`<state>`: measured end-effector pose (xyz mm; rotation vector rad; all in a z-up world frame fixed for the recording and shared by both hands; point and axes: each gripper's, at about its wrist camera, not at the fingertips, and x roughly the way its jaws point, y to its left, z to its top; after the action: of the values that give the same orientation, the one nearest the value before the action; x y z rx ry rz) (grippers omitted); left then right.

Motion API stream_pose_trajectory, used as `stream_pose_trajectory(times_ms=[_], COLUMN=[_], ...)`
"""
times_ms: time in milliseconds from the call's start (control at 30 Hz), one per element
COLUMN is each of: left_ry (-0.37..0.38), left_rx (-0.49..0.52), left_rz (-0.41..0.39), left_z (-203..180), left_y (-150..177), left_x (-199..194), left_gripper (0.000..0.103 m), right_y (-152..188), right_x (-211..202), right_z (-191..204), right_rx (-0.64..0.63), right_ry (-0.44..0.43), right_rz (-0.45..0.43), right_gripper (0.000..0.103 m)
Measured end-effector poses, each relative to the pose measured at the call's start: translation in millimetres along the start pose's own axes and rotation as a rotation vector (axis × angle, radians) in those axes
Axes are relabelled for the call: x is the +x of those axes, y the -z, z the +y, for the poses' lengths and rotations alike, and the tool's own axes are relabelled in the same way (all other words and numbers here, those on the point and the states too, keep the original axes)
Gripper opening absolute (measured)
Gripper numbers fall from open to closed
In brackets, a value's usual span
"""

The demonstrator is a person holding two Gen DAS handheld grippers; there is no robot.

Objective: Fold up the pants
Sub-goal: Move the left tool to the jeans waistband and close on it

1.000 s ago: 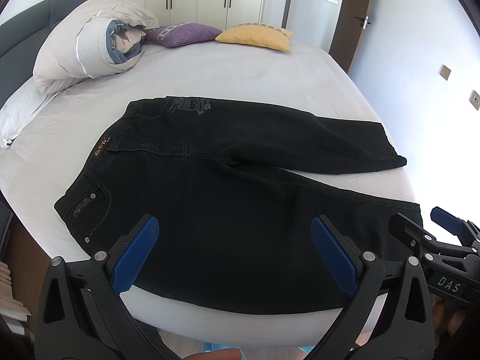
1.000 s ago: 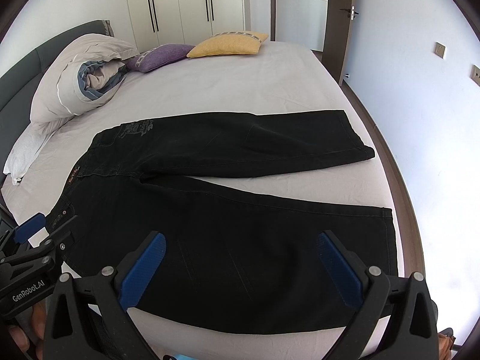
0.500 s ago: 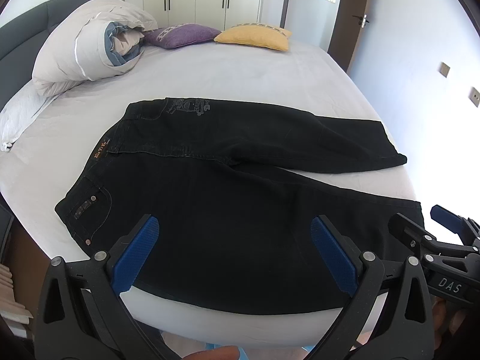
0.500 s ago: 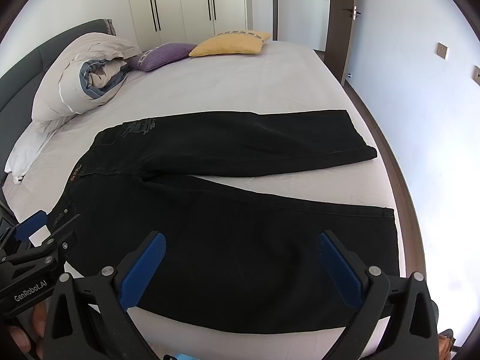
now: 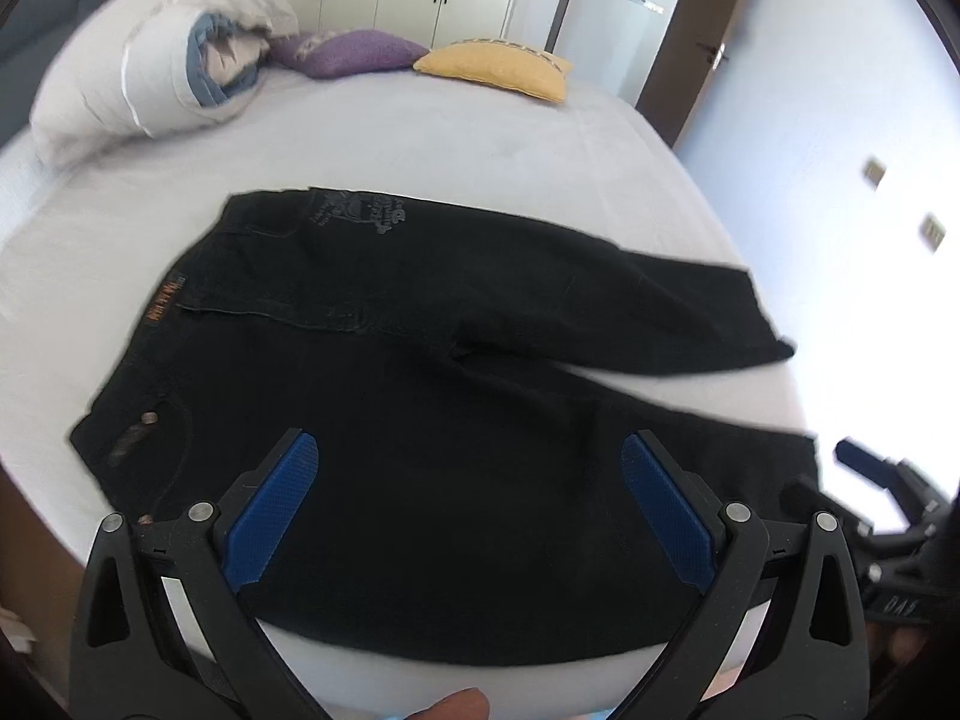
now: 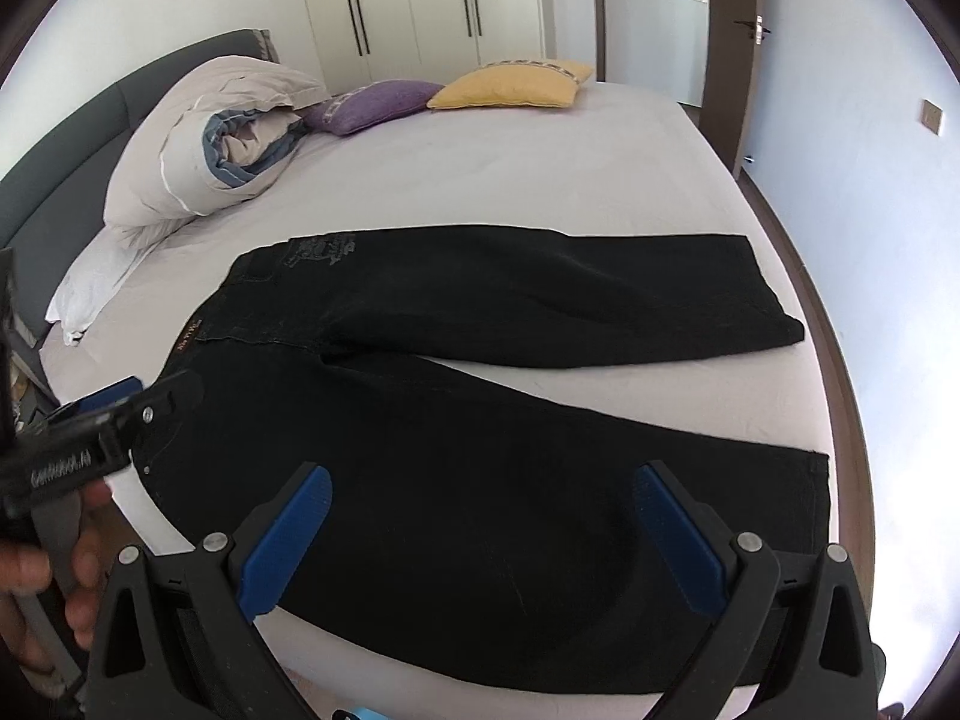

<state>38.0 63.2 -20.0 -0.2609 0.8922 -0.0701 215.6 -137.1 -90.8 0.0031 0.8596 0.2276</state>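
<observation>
Black pants (image 5: 456, 372) (image 6: 480, 420) lie flat on the white bed (image 5: 420, 144) (image 6: 540, 180), waistband to the left, both legs spread apart to the right. My left gripper (image 5: 468, 474) is open, hovering above the near leg close to the waist. My right gripper (image 6: 480, 498) is open too, above the near leg's middle. Each gripper shows at the edge of the other's view: the right one as a dark shape (image 5: 882, 480), the left one (image 6: 114, 414) held by a hand (image 6: 66, 576) over the waistband corner. Neither touches the cloth.
A rolled white and blue duvet (image 6: 222, 144) lies at the bed's far left, with a purple cushion (image 6: 372, 105) and a yellow cushion (image 6: 510, 84) behind. Dark headboard (image 6: 90, 138) on the left, wardrobes (image 6: 420, 0) and a door (image 6: 729, 30) beyond. The bed's near edge is just below the grippers.
The left gripper has moved forward and up over the pants' waist end, blurring its view. The right gripper has barely shifted. The pants lie as before.
</observation>
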Motion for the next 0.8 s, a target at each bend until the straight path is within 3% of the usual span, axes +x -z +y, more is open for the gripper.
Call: stream_pose_trajectory(times_ms=[167, 300, 367, 433, 533, 600, 667, 700, 733, 800], left_ry=[0.097, 0.031, 0.053, 0.106, 0.268, 0.282, 0.231, 0.146, 0.088, 0.045], left_rx=[-0.053, 0.036, 0.016, -0.103, -0.354, -0.399, -0.306, -0.201, -0.107, 0.042], left_rz=[-0.052, 0.092, 0.112, 0.148, 0.141, 0.103, 0.060, 0.054, 0.071, 0.132], left_z=[43, 64, 76, 97, 132, 143, 144, 140, 138, 137], left_y=[-63, -120, -146, -176, -208, -228, -249, -260, -269, -275], left_x=[28, 73, 91, 111, 137, 152, 166, 177, 189, 212], left_gripper=[0.103, 0.103, 0.103, 0.103, 0.103, 0.103, 0.103, 0.103, 0.102, 0.098], right_y=[-36, -74, -89, -103, -121, -130, -140, -143, -148, -157], right_x=[9, 32, 46, 63, 91, 106, 124, 130, 138, 152], right_z=[-7, -13, -17, -22, -31, -34, -37, -36, -38, -40], right_rx=[-0.091, -0.218, -0.270, -0.313, -0.339, -0.352, -0.381, -0.393, -0.406, -0.431], right_ry=[-0.136, -0.196, -0.208, -0.241, -0.293, -0.330, -0.358, -0.365, -0.377, -0.401], right_rz=[-0.054, -0.070, -0.060, -0.041, -0.008, 0.004, 0.020, 0.023, 0.026, 0.042], right_gripper=[0.103, 0.103, 0.103, 0.100, 0.098, 0.098, 0.098, 0.098, 0.098, 0.098])
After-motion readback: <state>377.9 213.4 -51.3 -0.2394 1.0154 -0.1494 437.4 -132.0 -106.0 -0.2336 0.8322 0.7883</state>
